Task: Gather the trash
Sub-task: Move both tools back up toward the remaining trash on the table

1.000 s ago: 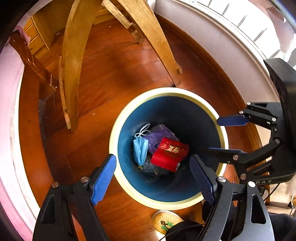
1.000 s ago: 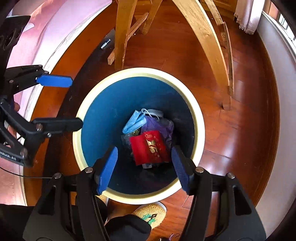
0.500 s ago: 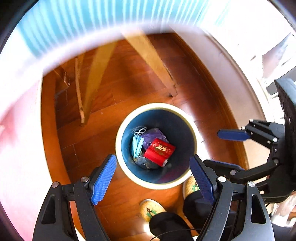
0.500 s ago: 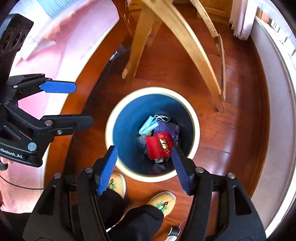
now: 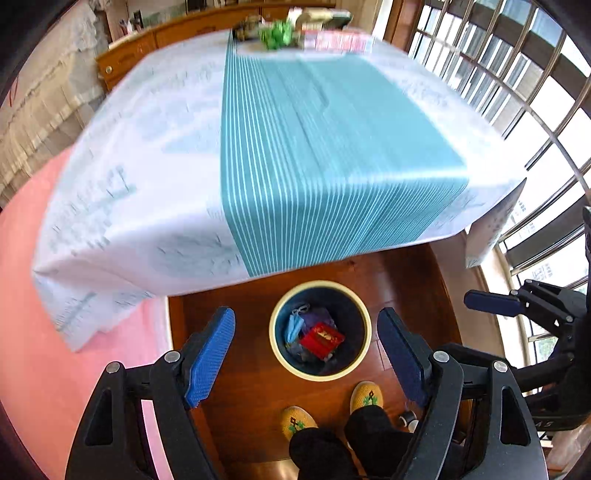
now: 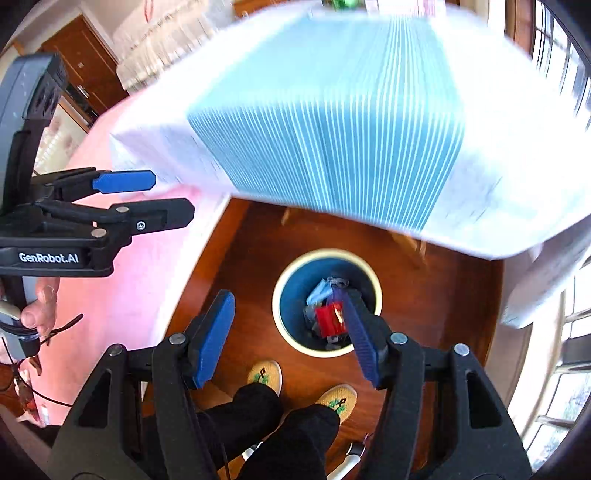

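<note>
A round bin with a cream rim (image 5: 320,376) and blue inside stands on the wooden floor below the table edge. In it lie a red packet (image 5: 322,339), a blue face mask (image 5: 294,328) and a purple bag (image 5: 320,316). My left gripper (image 5: 306,314) hangs high above the bin, open, with nothing between its blue pads. My right gripper (image 6: 285,297) is also open and empty above the bin rim (image 6: 277,314); its right finger covers part of the red packet (image 6: 327,318). Each gripper shows in the other's view: the right gripper (image 5: 471,325) and the left gripper (image 6: 171,195).
A table under a white cloth with a teal striped band (image 5: 314,147) fills the upper view. At its far edge lie a green item (image 5: 277,35) and a pink box (image 5: 336,40), both blurred. The person's slippers (image 5: 295,421) stand by the bin. Barred windows (image 5: 535,92) are at right.
Both grippers have risen from just over the bin to above table height. The bin has shrunk in view, and the tabletop and the person's feet have come into sight. The jaws have kept their width.
</note>
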Demonstrator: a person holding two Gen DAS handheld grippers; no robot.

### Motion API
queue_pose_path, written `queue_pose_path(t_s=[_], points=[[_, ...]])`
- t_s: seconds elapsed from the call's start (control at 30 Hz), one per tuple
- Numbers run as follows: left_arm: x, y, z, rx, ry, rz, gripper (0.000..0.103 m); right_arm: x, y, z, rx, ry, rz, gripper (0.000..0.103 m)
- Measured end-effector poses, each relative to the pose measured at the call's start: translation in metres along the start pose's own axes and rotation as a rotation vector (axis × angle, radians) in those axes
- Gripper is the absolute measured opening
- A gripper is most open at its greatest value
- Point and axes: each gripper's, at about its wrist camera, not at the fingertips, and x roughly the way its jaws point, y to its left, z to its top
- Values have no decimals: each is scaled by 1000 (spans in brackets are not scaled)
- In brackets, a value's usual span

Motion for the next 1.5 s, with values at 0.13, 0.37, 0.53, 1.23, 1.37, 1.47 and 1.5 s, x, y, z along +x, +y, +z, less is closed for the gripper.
queue_pose_path(t_s=[0.13, 0.37, 0.53, 1.23, 1.37, 1.47, 1.5], points=[[-53, -9, 18, 20, -46, 8, 79, -49, 7, 25, -19, -55, 5, 58], [-133, -12, 56, -22, -94, 17, 79, -112, 15, 71, -68, -138, -5, 58], [-186, -6, 93, -47, -171, 69, 79, -148, 20, 100, -105, -203, -9, 58], [-201, 29, 185, -69, -288, 111, 79, -143, 37, 234, -173, -295, -54, 58], [-168, 66, 217, -29, -270, 65, 79, -111, 37, 268, -122, -285, -107, 58], [-138, 97, 251, 28, -242, 40, 79, -78, 33, 302, -48, -269, -147, 58], [-129, 108, 263, 48, -236, 40, 79, -66, 31, 315, -27, -260, -162, 58]])
